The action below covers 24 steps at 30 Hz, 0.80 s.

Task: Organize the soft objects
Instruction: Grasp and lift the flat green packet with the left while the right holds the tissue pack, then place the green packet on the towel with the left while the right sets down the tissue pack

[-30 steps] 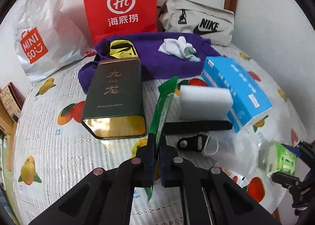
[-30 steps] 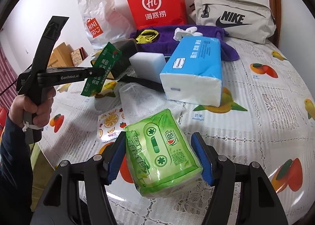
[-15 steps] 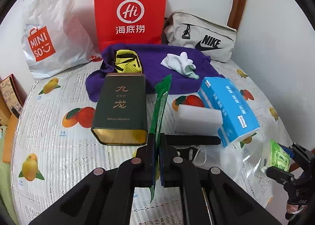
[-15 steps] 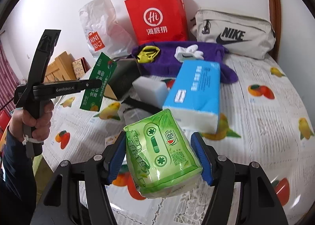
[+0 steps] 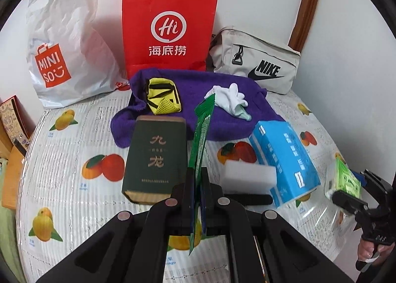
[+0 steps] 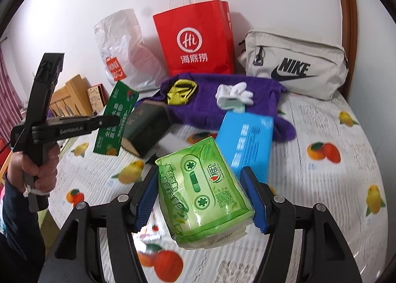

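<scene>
The left gripper's (image 5: 196, 191) fingers are clamped on a thin green sachet (image 5: 201, 134), which stands edge-on between them, held above the surface (image 5: 74, 149). The right gripper's (image 6: 201, 198) fingers, blue-padded (image 6: 252, 196), press both sides of a green tissue pack (image 6: 200, 188), also held off the surface; that pack shows at the right edge of the left view (image 5: 346, 181).

Just beyond the sachet a dark green tin (image 5: 154, 156) lies flat near the middle of the surface, with a white sponge (image 5: 247, 174) to its right and a blue tissue box (image 5: 284, 156) touching the sponge's right side. A black strip (image 5: 247, 200) lies in front of the sponge.

Behind these a purple towel (image 5: 188, 99) is spread toward the back edge, carrying a yellow pouch (image 5: 162, 96) and a white glove (image 5: 230, 97). Along the back edge, against the wall, stand a white Miniso bag (image 5: 64, 55), a red bag (image 5: 169, 30) and a grey Nike bag (image 5: 257, 62).
</scene>
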Tool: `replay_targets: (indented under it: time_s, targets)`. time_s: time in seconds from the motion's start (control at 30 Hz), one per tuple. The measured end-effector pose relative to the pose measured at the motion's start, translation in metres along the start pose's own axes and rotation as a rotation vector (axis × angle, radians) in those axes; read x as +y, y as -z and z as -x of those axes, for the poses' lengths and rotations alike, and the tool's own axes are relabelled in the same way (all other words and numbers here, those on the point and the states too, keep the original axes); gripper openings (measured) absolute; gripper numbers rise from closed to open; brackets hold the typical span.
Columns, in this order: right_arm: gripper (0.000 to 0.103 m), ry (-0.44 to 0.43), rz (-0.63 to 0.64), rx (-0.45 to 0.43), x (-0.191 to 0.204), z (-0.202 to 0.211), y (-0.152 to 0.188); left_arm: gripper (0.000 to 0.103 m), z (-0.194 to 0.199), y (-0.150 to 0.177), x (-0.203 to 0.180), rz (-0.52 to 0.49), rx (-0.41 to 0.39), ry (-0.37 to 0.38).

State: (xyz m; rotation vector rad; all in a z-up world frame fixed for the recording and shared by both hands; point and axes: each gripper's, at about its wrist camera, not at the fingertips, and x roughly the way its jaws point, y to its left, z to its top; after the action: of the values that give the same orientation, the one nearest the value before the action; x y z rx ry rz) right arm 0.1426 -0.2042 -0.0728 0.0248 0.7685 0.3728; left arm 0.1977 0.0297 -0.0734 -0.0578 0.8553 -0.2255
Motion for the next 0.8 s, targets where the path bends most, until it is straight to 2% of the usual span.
replay_targets:
  time_s: [0.4,0.67,0.8]
  targets:
    - [0.065,0.048,-0.047,0.007,-0.02,-0.038,-0.06,0.004,-0.015,-0.043,0.01,0.024,0.019,0.032]
    - [0.065,0.078,-0.056,0.004,-0.035,-0.061,-0.091,0.005,-0.029,-0.07,0.027,0.054,0.022,-0.008]
    - [0.065,0.095,-0.068,0.01,-0.046,-0.073,-0.102,0.004,-0.036,-0.082,0.036,0.074,0.018,0.002]
